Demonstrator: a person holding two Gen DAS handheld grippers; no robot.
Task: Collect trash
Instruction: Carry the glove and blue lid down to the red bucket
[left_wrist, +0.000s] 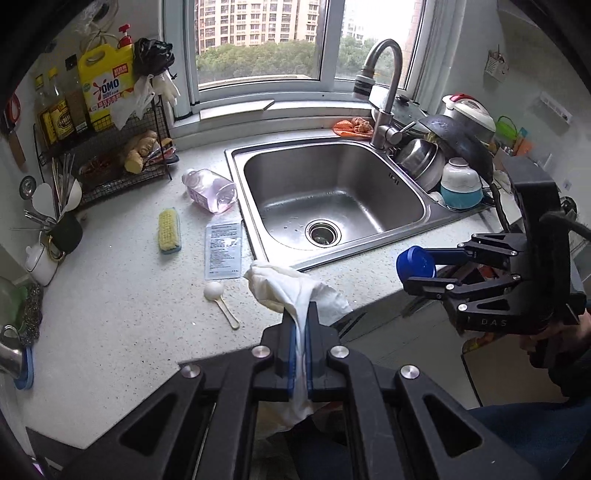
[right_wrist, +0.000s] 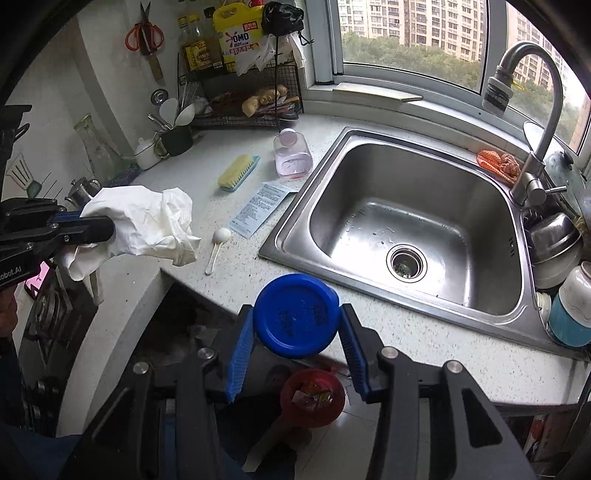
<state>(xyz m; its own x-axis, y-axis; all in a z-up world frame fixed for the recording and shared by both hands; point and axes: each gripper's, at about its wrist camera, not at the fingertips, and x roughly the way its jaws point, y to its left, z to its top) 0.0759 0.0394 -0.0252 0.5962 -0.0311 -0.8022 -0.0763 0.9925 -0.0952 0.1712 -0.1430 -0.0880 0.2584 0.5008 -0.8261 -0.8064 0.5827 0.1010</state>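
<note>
The left gripper (left_wrist: 302, 354) has its jaws pressed together on a crumpled white plastic glove (left_wrist: 291, 291), held off the speckled white countertop (left_wrist: 122, 302) at its front edge. The right gripper (right_wrist: 295, 354) pinches a round blue plastic lid (right_wrist: 297, 315) by its rim, over the counter's edge. In the right wrist view a small red bin (right_wrist: 312, 397) with wrappers inside sits on the floor at six o'clock from the lid. Other likely trash lies on the counter: a flat printed sachet (left_wrist: 223, 251) and a white plastic spoon (left_wrist: 221, 301), at nine o'clock from the stainless steel sink (left_wrist: 332, 199). The risks, as I judge them: the glove is limp and trails below the jaws, so it could snag on the fingers at release, and the lid could drop wide of the narrow bin if let go off-centre.
</note>
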